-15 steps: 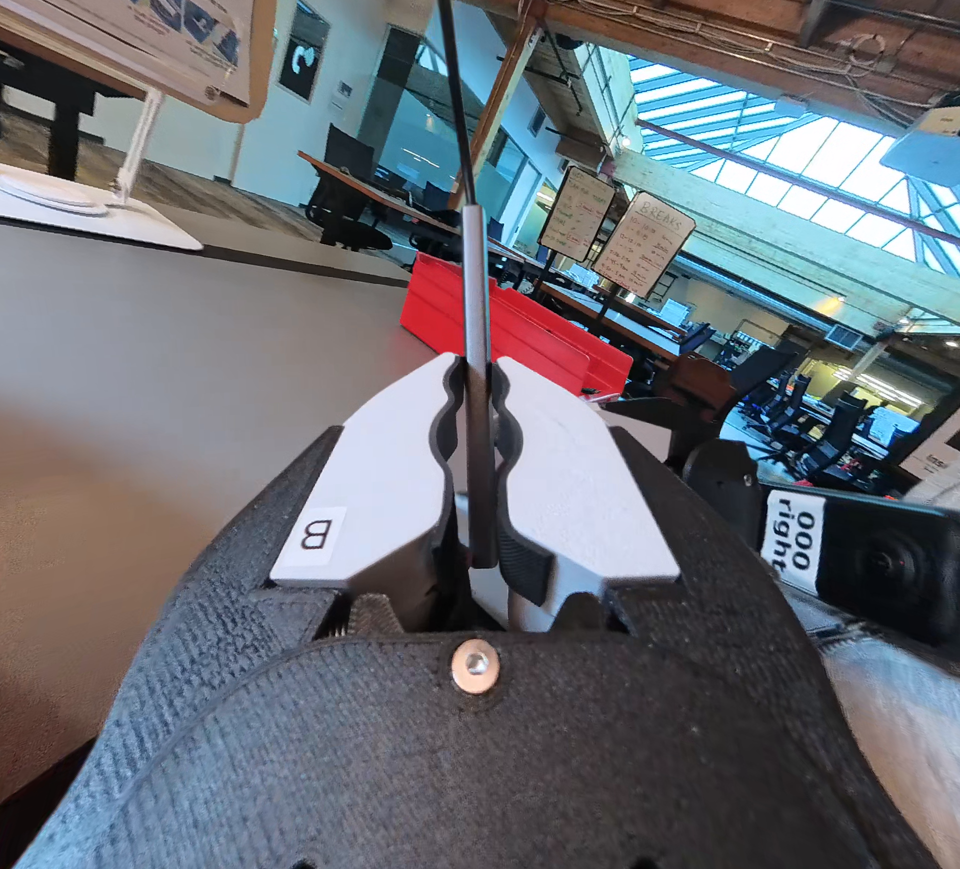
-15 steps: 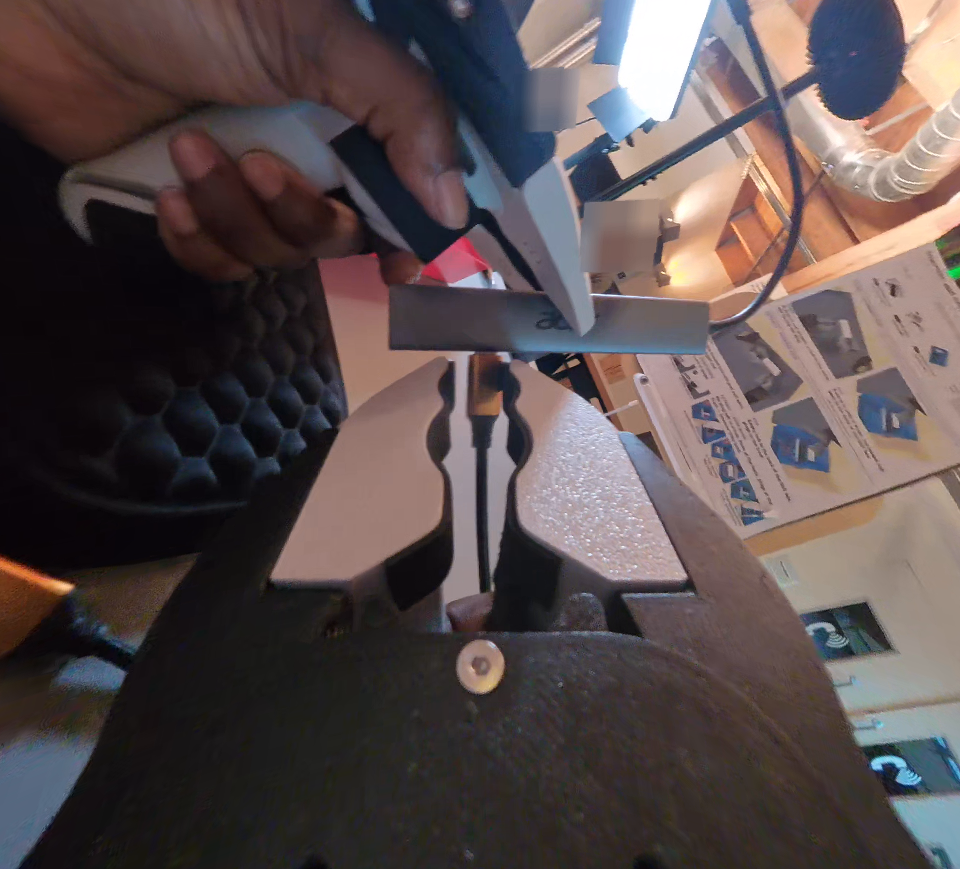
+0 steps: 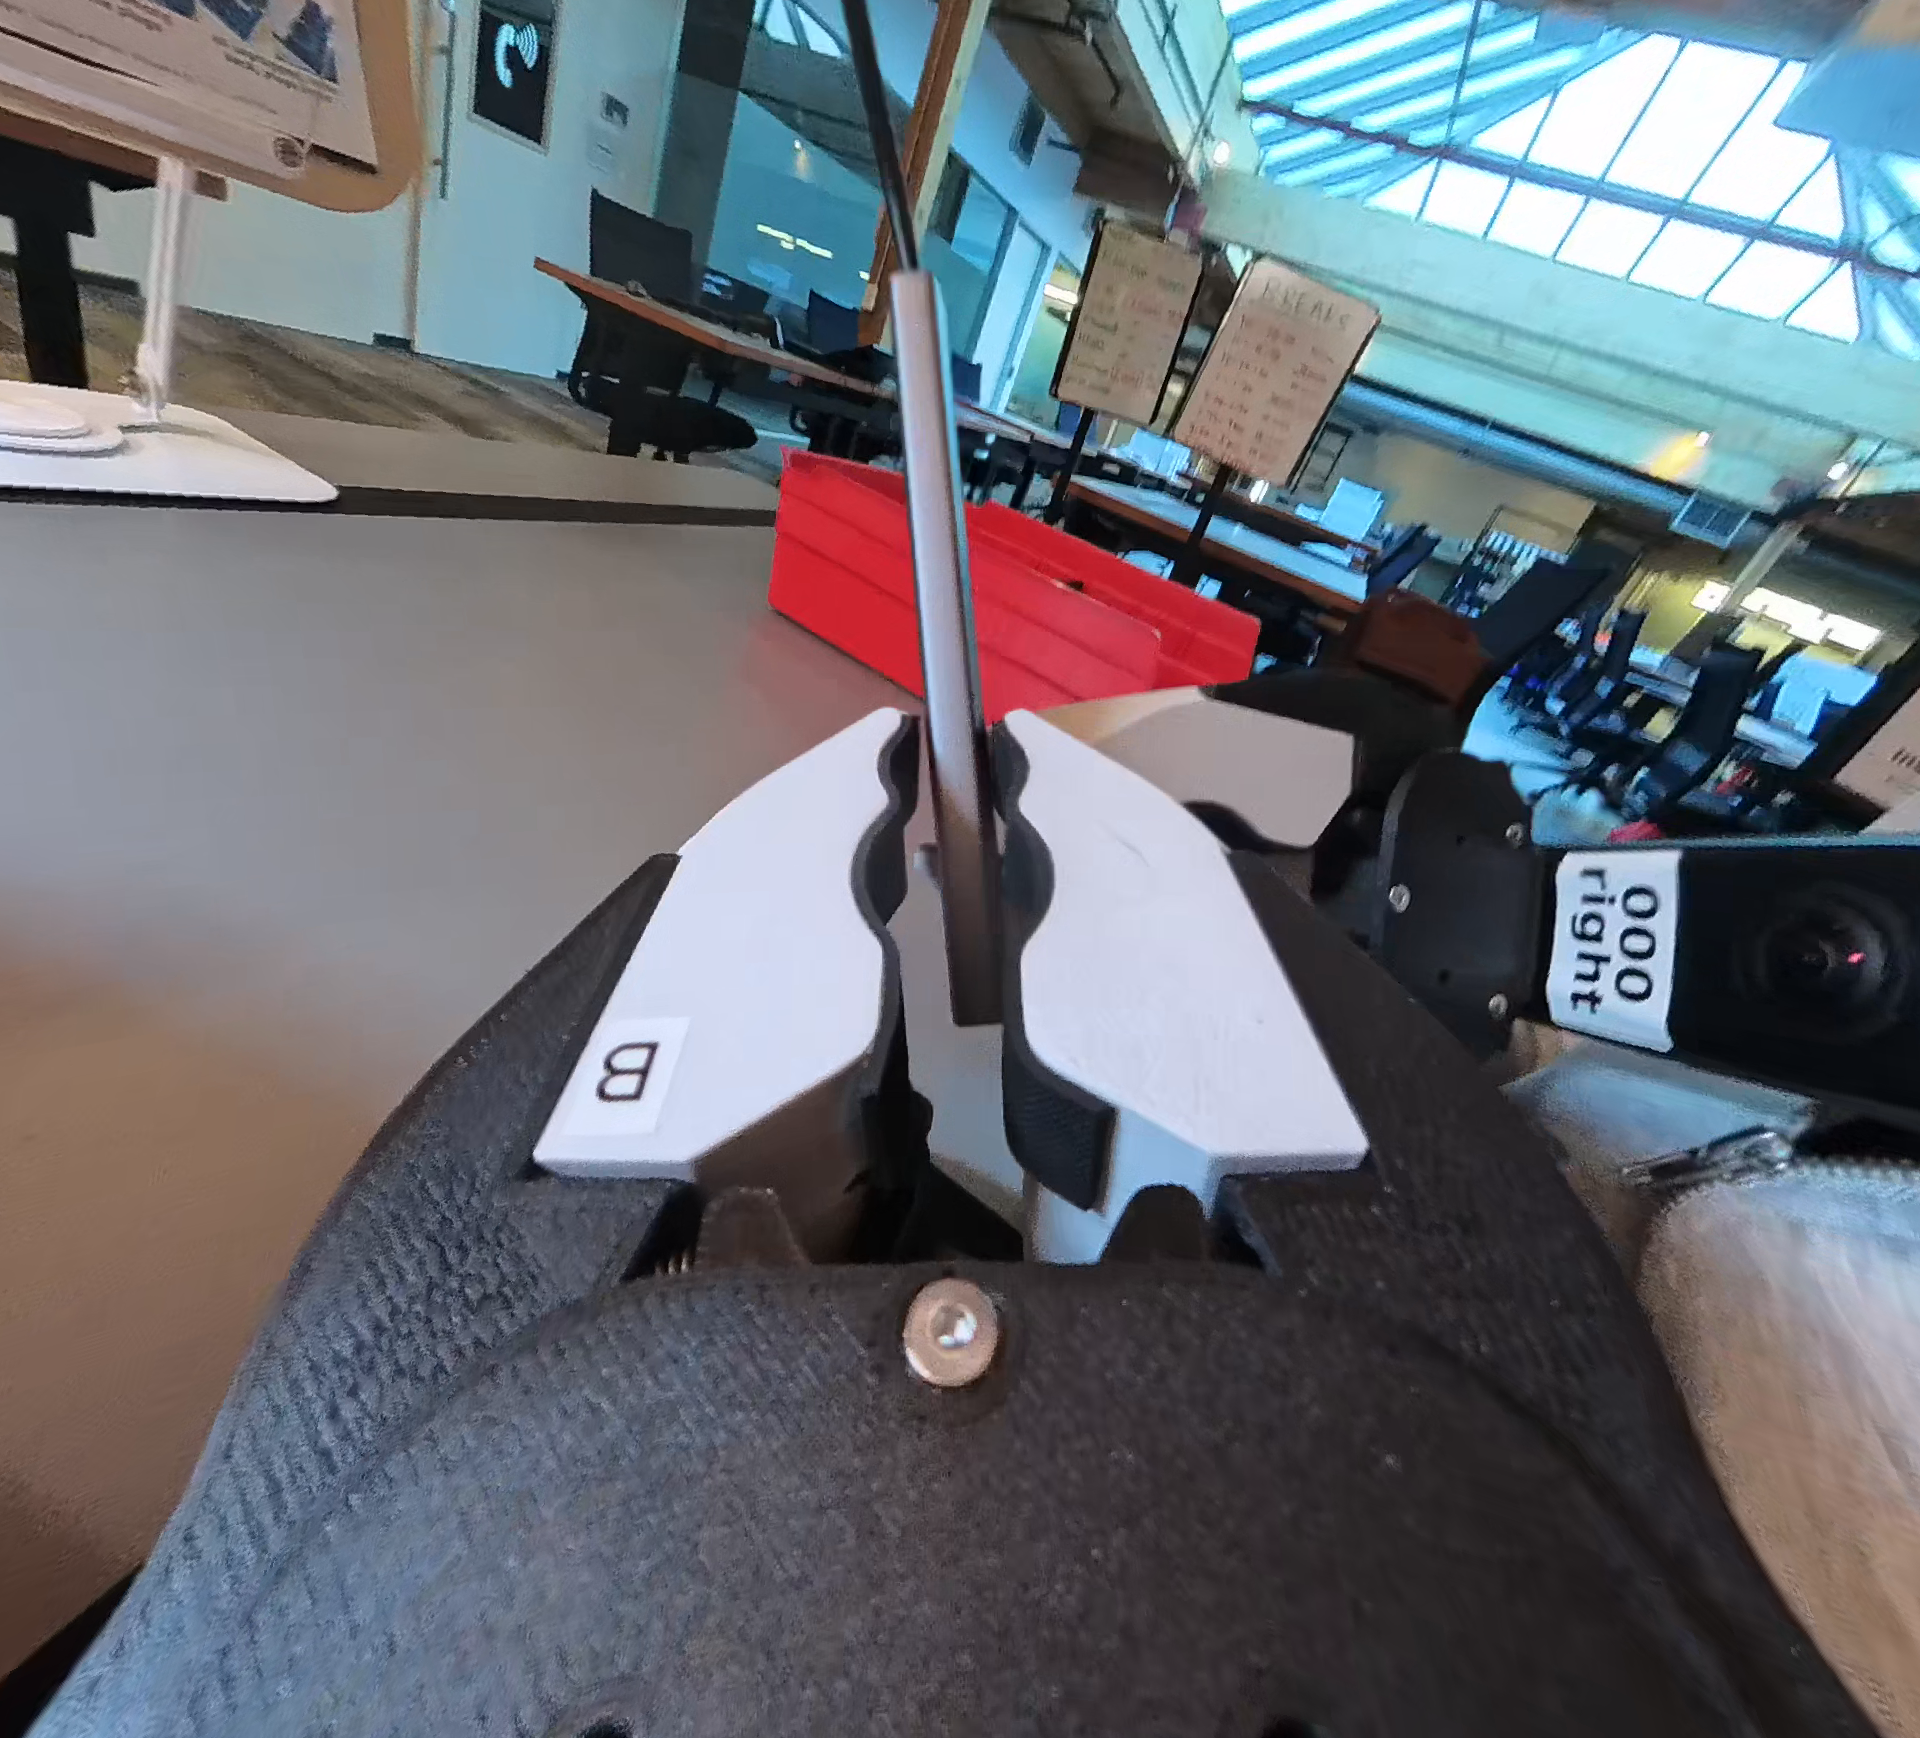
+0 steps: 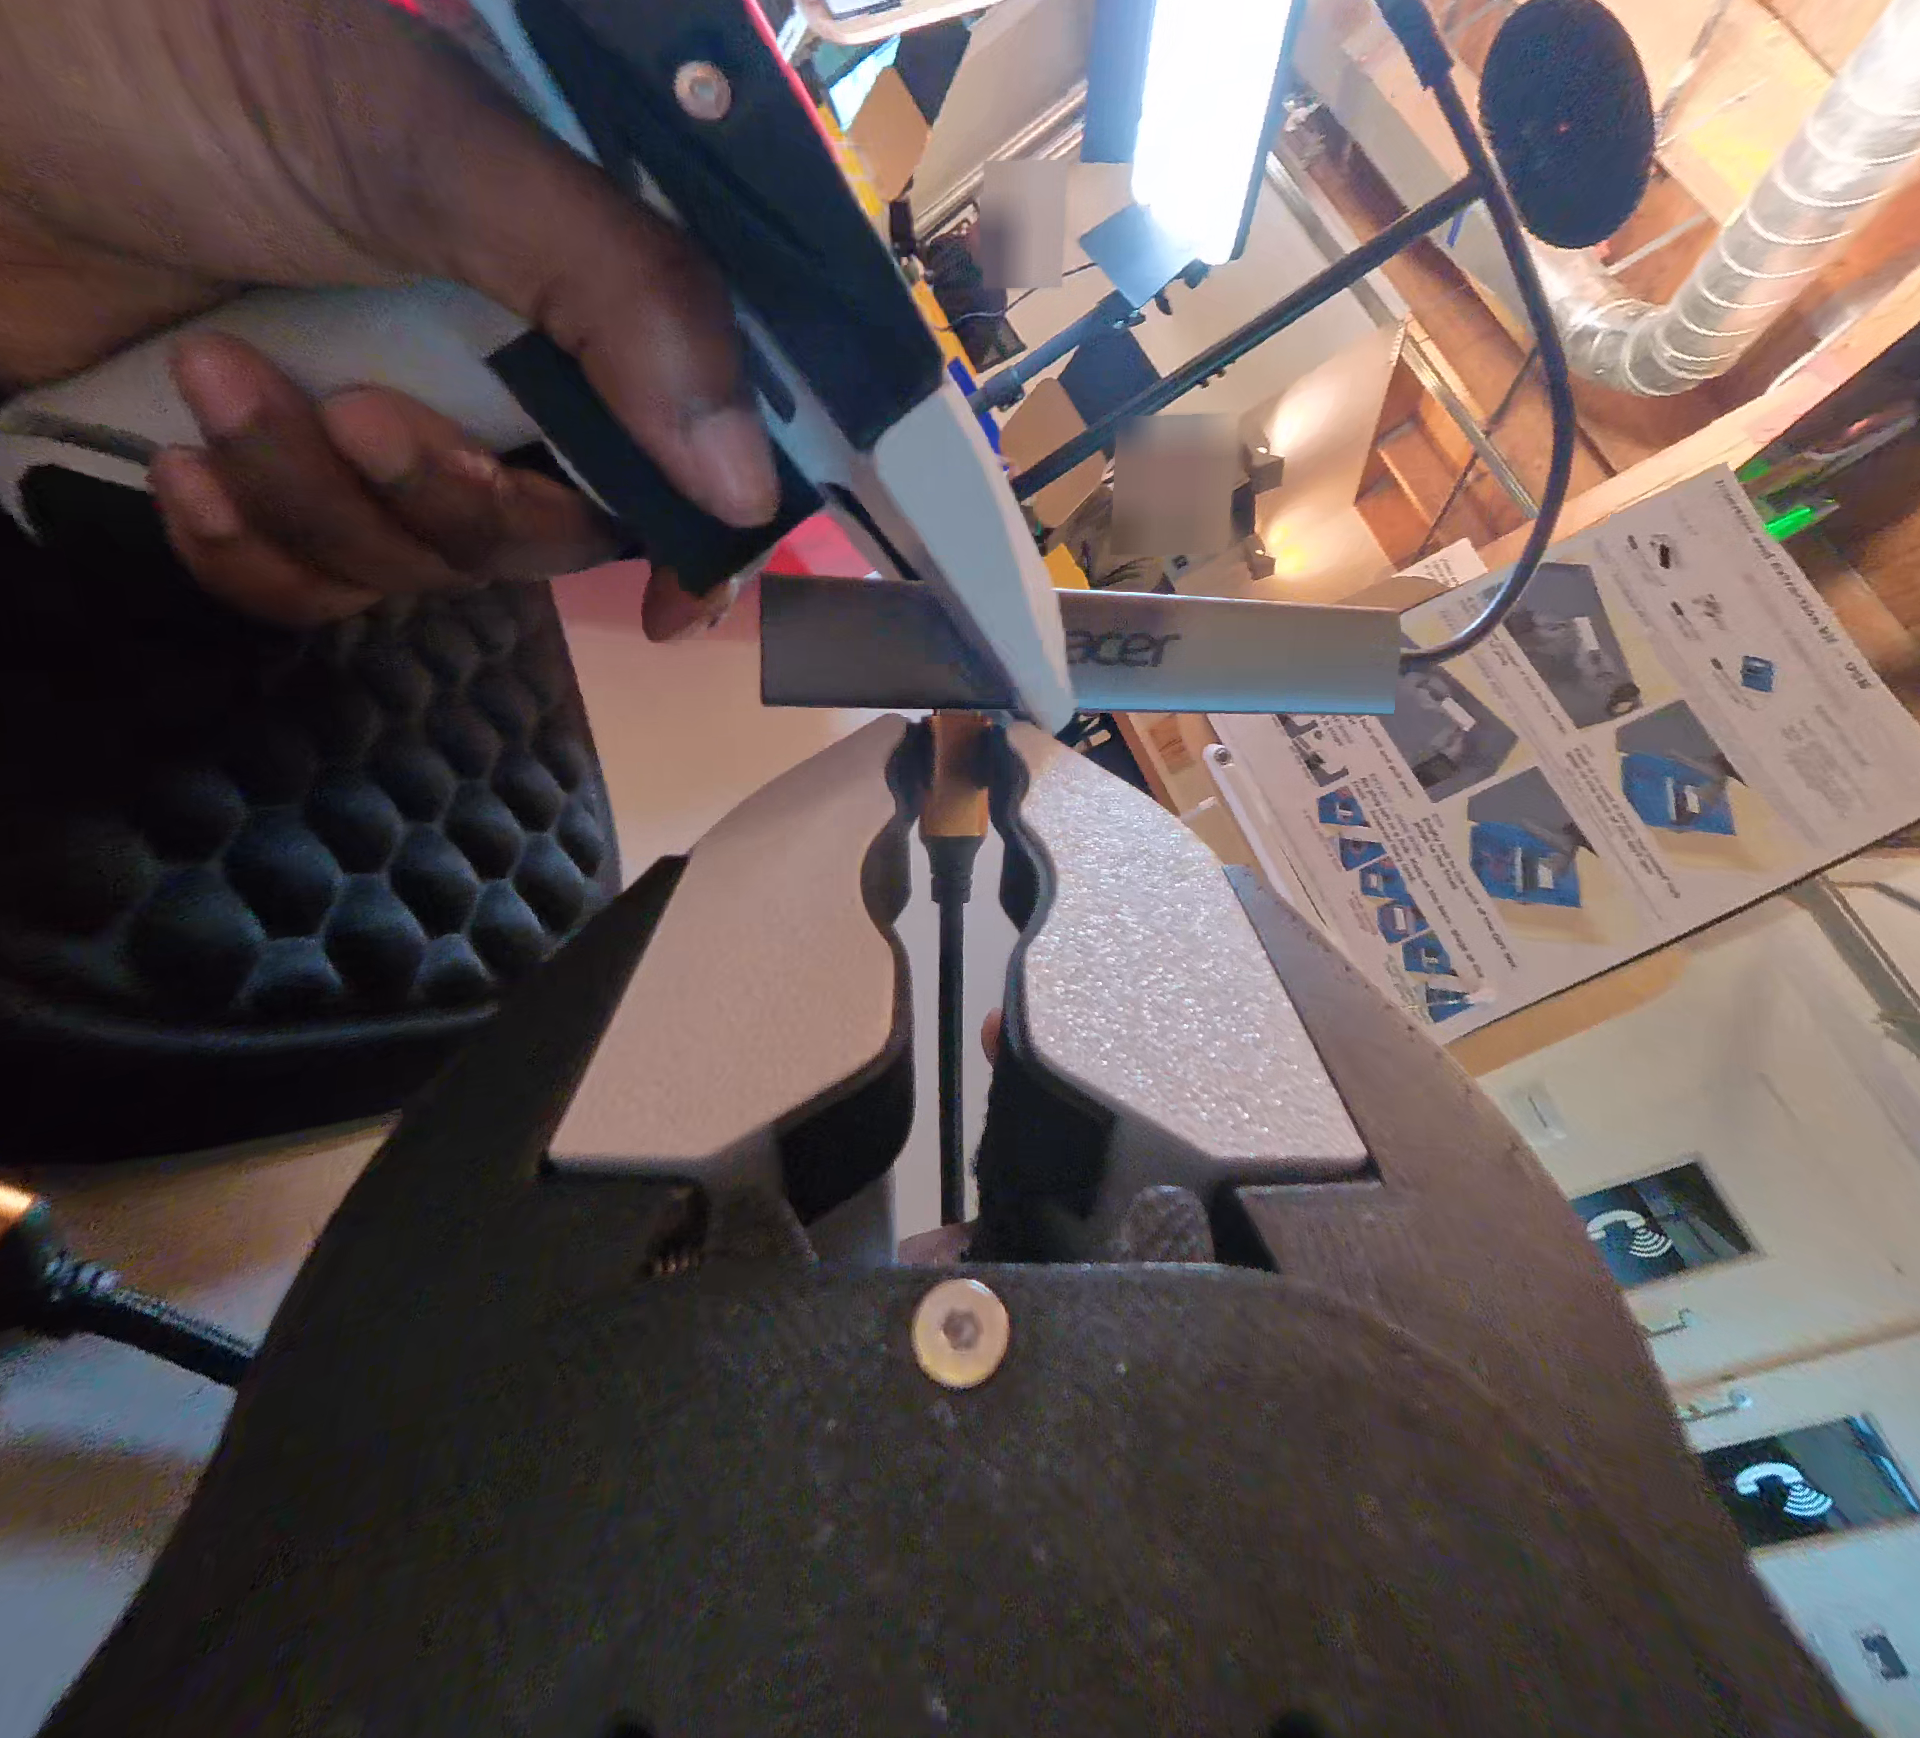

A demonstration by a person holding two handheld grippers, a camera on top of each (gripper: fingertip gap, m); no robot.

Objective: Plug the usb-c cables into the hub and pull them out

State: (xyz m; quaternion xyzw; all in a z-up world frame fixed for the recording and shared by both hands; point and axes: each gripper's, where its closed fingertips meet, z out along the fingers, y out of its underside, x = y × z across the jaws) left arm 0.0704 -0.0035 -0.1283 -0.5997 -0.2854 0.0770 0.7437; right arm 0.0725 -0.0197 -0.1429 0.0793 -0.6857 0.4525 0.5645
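- Grey metal, seen edge-on: the hub (image 3: 940, 649) stands as a thin slab between the white fingers (image 3: 769, 919) of the left gripper (image 3: 958, 732), its lower end sunk deep in the gap.
- Left gripper's jaws are drawn narrow and pinch the hub from both sides; the hub's own black lead (image 3: 857, 47) runs up from its far end and out of the top of the picture.
- From the right wrist view the same hub (image 4: 1226, 654) lies crosswise above the right gripper (image 4: 956, 738), with one white finger (image 4: 977, 545) of the left gripper laid across its face and a hand (image 4: 343, 317) wrapped round that gripper's handle.
- Right gripper's jaws are also nearly closed, gripping the usb-c cable (image 4: 951, 1044) by its orange-gold plug (image 4: 954, 795); the black cord runs back down between the fingers.
- Plug's tip meets the hub's lower edge (how far it sits in the port cannot be told, since the edge is in shadow).
- Red bin (image 3: 997, 618) rests on the grey table (image 3: 364, 701) beyond the left gripper's tips; its contents are not visible from this low angle.
- Instruction sheet (image 4: 1621, 753) with blue pictures stands on a stand behind the hub.
- Lit lamp panel (image 4: 1205, 26) hangs above.
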